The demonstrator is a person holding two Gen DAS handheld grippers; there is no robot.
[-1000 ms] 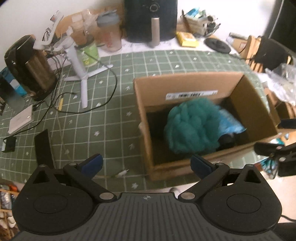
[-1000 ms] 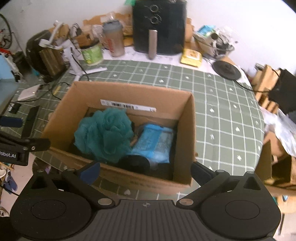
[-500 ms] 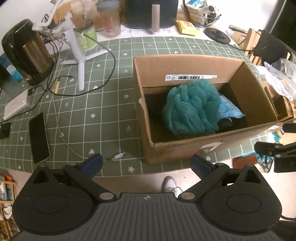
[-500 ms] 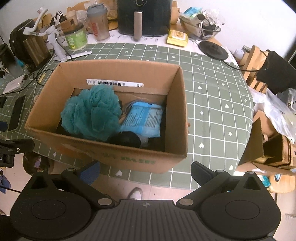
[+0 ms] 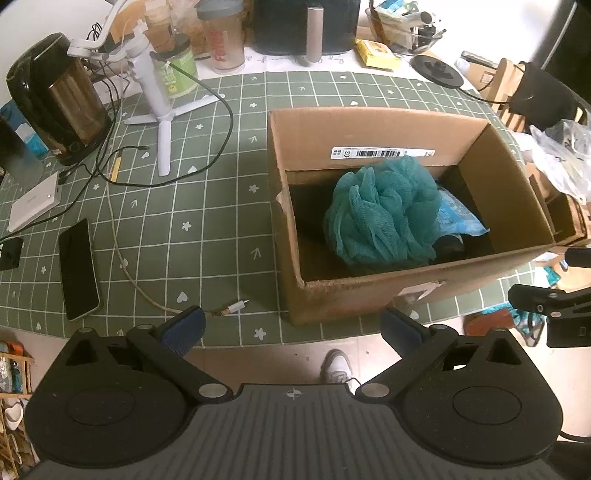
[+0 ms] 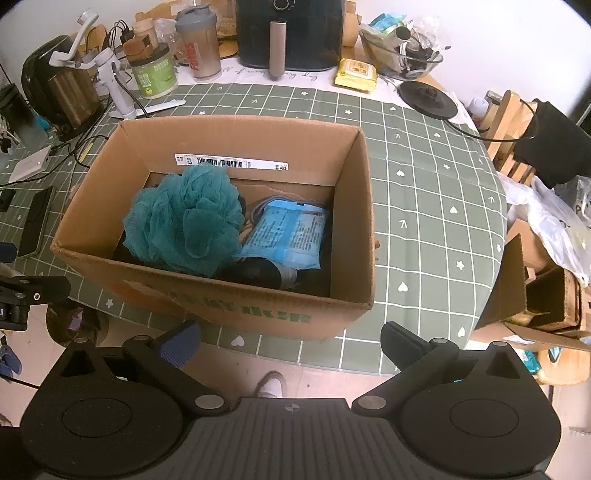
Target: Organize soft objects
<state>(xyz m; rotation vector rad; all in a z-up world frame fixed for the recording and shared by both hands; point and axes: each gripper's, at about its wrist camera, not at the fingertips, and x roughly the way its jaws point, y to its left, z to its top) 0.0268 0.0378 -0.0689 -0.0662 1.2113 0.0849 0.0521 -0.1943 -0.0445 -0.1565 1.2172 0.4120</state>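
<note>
A brown cardboard box (image 5: 373, 291) (image 6: 236, 306) stands on the green checked tablecloth near the table's front edge. Inside it lie a teal mesh bath sponge (image 5: 384, 210) (image 6: 184, 218), a blue plastic packet (image 5: 456, 216) (image 6: 288, 230) and a dark rolled item (image 6: 255, 273), partly hidden. My left gripper (image 5: 291, 325) is open and empty, held off the table's front edge, before the box's near left corner. My right gripper (image 6: 290, 338) is open and empty too, just in front of the box's near wall. Each gripper shows at the edge of the other's view.
Left of the box lie a phone (image 5: 78, 268), a loose cable (image 5: 122, 254), a white tripod (image 5: 159, 122) and a dark kettle (image 5: 59, 99). An air fryer (image 6: 290, 33), jars and a yellow pack (image 6: 355, 74) line the back. A shoe (image 5: 338, 365) shows on the floor.
Both grippers have pulled back and up from the box, off the table's front edge, so the floor and a shoe show below. The things in the box have not moved.
</note>
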